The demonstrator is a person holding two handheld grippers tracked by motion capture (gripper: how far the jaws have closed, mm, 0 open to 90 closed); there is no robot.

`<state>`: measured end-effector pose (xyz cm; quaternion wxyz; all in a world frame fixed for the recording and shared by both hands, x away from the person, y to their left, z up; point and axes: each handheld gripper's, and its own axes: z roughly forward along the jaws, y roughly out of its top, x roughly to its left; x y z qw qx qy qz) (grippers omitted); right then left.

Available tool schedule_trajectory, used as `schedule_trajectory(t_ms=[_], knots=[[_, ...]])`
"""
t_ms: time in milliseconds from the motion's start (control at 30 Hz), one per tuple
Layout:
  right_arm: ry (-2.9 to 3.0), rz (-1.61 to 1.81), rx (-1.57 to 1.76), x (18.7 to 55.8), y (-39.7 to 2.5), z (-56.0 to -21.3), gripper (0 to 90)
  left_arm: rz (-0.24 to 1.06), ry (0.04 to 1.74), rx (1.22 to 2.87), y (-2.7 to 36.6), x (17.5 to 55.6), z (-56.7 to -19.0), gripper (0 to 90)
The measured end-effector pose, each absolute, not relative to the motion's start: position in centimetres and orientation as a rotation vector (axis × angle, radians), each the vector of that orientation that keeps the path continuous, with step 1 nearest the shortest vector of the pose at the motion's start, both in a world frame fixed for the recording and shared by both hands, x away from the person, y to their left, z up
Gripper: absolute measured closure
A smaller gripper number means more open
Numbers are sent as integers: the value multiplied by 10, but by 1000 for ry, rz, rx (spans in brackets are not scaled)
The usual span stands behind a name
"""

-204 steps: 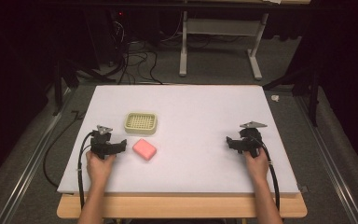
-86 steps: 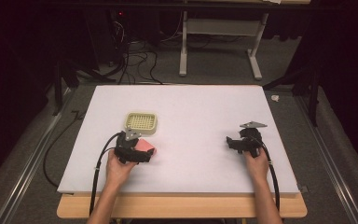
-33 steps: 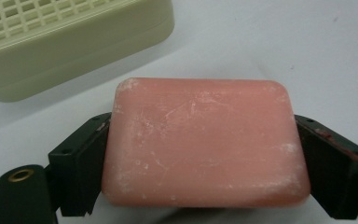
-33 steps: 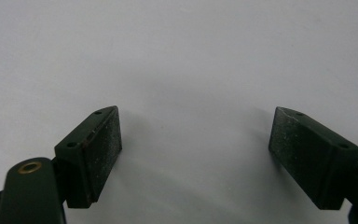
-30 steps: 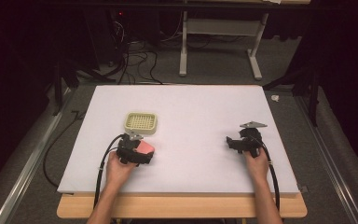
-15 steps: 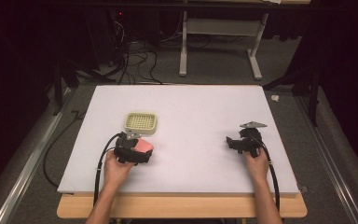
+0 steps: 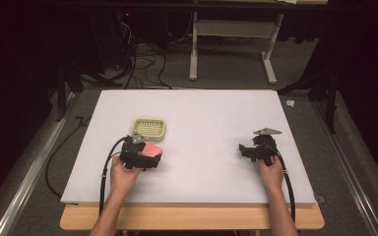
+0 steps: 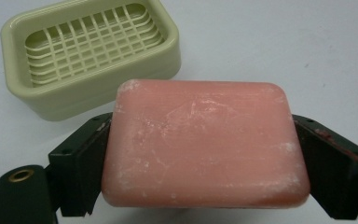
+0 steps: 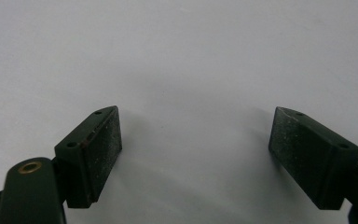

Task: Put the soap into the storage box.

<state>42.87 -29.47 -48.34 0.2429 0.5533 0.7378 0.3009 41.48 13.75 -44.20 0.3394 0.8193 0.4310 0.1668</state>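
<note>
I can read no text, label, brand, number or sign in these pictures. The pink soap (image 8: 205, 144) has a plain face with only pale scuffs, no stamp that I can make out. The green soap dish (image 8: 91, 51) shows only its grid, and the white table (image 7: 216, 118) carries no marking.

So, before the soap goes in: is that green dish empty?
Empty. The soap dish shows a bare grid inside, and the pink soap sits outside it, clamped between the left tongs.
</note>
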Motion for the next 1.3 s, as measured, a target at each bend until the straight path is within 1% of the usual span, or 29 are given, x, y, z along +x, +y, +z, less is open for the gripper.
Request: schedule_trajectory(t_ms=[333, 400, 533, 667, 767, 833, 1100, 1167, 1300], knots=[[2017, 823, 1514, 429, -295, -483, 179, 360, 1159, 2052, 138, 425, -434, 139], [2017, 823, 1514, 429, -295, -483, 179, 381, 1164, 2066, 137, 427, -434, 139], [2017, 823, 1514, 429, -295, -483, 179, 383, 1171, 2069, 135, 428, -433, 139], [2016, 822, 1512, 429, -295, -483, 179, 448, 1184, 2092, 132, 431, -431, 139], [2016, 823, 1512, 429, -295, -483, 179, 434, 1196, 2070, 133, 434, -430, 139], [2016, 823, 1512, 429, -295, -483, 179, 453, 1220, 2072, 134, 438, -429, 139], [2017, 823, 1512, 429, -295, -483, 179, 467, 1249, 2050, 138, 447, -423, 139], [2017, 823, 1512, 429, -295, -483, 179, 454, 1264, 2040, 139, 450, -424, 139], [2017, 823, 1513, 429, -295, -483, 179, 465, 1278, 2051, 138, 457, -422, 139]])
